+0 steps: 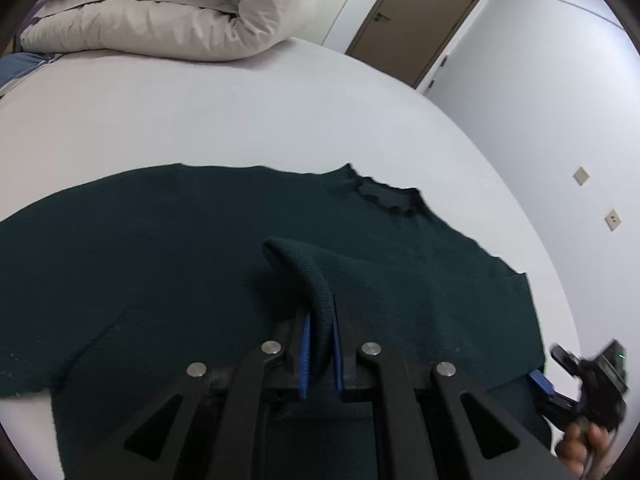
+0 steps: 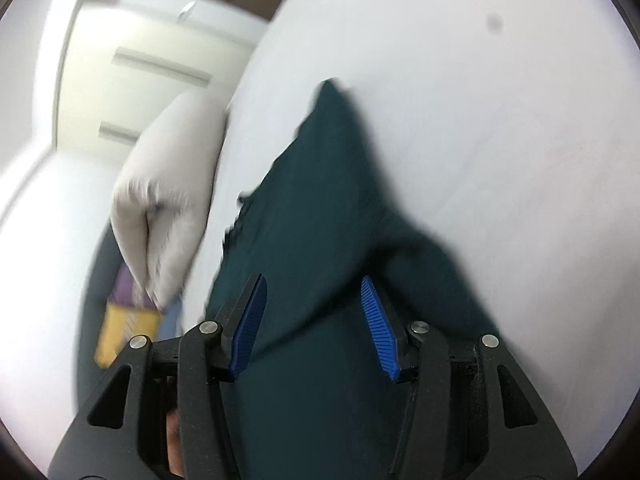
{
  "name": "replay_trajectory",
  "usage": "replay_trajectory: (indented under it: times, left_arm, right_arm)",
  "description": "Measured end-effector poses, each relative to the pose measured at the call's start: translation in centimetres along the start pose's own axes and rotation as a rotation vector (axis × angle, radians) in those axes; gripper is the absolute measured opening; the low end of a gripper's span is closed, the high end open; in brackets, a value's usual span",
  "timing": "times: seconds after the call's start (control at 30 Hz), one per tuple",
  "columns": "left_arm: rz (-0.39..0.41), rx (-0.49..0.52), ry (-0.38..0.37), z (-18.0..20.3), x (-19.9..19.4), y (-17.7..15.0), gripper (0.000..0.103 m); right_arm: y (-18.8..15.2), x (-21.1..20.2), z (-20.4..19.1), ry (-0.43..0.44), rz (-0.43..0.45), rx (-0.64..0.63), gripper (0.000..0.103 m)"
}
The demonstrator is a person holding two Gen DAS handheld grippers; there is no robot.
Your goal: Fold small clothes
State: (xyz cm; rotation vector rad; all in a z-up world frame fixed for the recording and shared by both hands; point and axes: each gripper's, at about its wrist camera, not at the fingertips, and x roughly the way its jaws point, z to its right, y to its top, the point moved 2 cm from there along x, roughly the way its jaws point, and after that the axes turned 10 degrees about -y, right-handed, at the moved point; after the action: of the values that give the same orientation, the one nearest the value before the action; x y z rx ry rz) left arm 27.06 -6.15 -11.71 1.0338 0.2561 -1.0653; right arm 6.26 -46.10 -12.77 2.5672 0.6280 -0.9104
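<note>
Sweater (image 1: pixel 200 248) lying flat across the near part of the bed (image 1: pixel 240 120), its collar toward the right edge, folded duvet (image 1: pixel 168 12) at the far left corner, door (image 1: pixel 416 20) behind the bed

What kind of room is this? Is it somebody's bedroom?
Most likely a bedroom. The dark green sweater lies on a wide white bed sheet, a puffy beige duvet is rolled up at the far end, and a brown door stands in the plain white wall behind.
</note>
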Motion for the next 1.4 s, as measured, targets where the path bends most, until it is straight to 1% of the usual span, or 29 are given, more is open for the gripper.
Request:
replay_trajectory:
  times: [0.07,0.17,0.27,0.33,0.4,0.47,0.5,0.53,0.57,0.63,0.7,0.8,0.87,0.9,0.93,0.97,1.0,1.03,1.07,1.1,1.17,1.23,1.27,1.33,1.37,1.4]
  left_arm:
    - [0.0,0.012,-0.003,0.5,0.0,-0.2,0.009]
    - [0.004,0.01,-0.014,1.0,0.0,-0.3,0.009]
    - [-0.002,0.019,-0.02,1.5,0.3,-0.6,0.009]
    - [-0.004,0.033,-0.009,1.8,0.8,-0.7,0.009]
    - [-0.001,0.025,-0.004,1.6,1.2,-0.7,0.009]
    - [0.003,0.007,-0.005,1.1,1.3,-0.6,0.009]
    - [0.003,0.001,-0.005,0.9,1.3,-0.5,0.009]
    - [0.007,-0.008,-0.004,0.5,1.3,-0.4,0.009]
    - [0.007,-0.012,-0.009,0.2,1.3,-0.4,0.009]
    - [0.01,-0.014,-0.01,-0.1,1.2,-0.4,0.011]
    - [0.016,-0.012,-0.018,-0.1,1.2,-0.3,0.011]
    - [0.027,-0.013,-0.026,-0.1,1.4,-0.3,0.011]
    - [0.033,-0.01,-0.025,-0.1,1.4,-0.3,0.011]
    - [0.035,-0.007,-0.027,-0.1,1.4,-0.3,0.011]
    - [0.037,-0.002,-0.028,-0.1,1.5,-0.3,0.011]
    - [0.038,0.001,-0.026,-0.1,1.4,-0.3,0.011]
    - [0.04,0.001,-0.028,-0.1,1.4,-0.2,0.011]
    - [0.041,0.004,-0.029,-0.1,1.4,-0.2,0.011]
    - [0.042,0.007,-0.026,-0.2,1.5,-0.1,0.011]
    - [0.043,0.008,-0.026,-0.2,1.5,-0.1,0.011]
    - [0.046,0.013,-0.02,-0.3,1.7,0.0,0.011]
    - [0.047,0.019,-0.017,-0.3,1.8,0.2,0.011]
    - [0.048,0.022,-0.015,-0.2,1.9,0.2,0.011]
    - [0.059,0.027,-0.013,-0.2,1.8,0.4,0.011]
    - [0.065,0.031,-0.014,-0.2,1.7,0.6,0.011]
    - [0.069,0.036,-0.015,-0.1,1.7,0.7,0.011]
  right_arm:
    - [1.0,0.1,0.6,0.035,0.008,0.074,0.044]
    - [2.1,-0.5,0.7,0.066,0.057,0.111,0.044]
    - [2.8,-1.0,2.3,0.12,0.088,0.184,0.044]
    - [2.8,-0.9,3.3,0.132,0.095,0.213,0.034]
    - [2.8,-0.7,3.9,0.132,0.099,0.199,0.02]
    - [2.6,-0.6,3.9,0.137,0.101,0.171,0.016]
    - [2.5,-0.7,3.7,0.134,0.096,0.162,0.016]
    - [2.5,-0.9,3.4,0.121,0.084,0.149,0.016]
    - [2.4,-1.1,3.1,0.108,0.072,0.135,0.019]
    - [2.3,-2.0,2.0,0.035,0.05,0.065,0.02]
    - [2.6,-3.5,0.7,-0.039,0.079,-0.012,0.022]
    - [4.1,-5.2,-1.3,-0.111,0.147,-0.093,0.022]
    - [5.7,-5.5,-3.0,-0.148,0.184,-0.137,0.022]
    - [6.8,-5.0,-4.1,-0.165,0.186,-0.168,0.023]
    - [7.7,-4.9,-4.3,-0.174,0.183,-0.196,0.025]
    - [8.7,-3.7,-5.2,-0.2,0.172,-0.239,0.034]
    - [9.7,-2.3,-5.9,-0.25,0.163,-0.268,0.043]
    - [10.7,-1.0,-6.6,-0.297,0.154,-0.283,0.043]
    - [11.5,0.1,-6.9,-0.318,0.14,-0.294,0.043]
    - [12.3,0.4,-6.2,-0.317,0.121,-0.304,0.043]
    - [13.4,2.5,-6.7,-0.34,0.086,-0.314,0.043]
    - [13.7,3.8,-7.5,-0.358,0.082,-0.366,0.043]
    - [13.8,4.1,-7.8,-0.375,0.091,-0.394,0.043]
    - [13.5,4.0,-7.8,-0.396,0.105,-0.434,0.031]
    - [13.5,4.1,-7.8,-0.41,0.104,-0.448,0.014]
    - [13.5,4.2,-7.8,-0.418,0.106,-0.459,0.009]
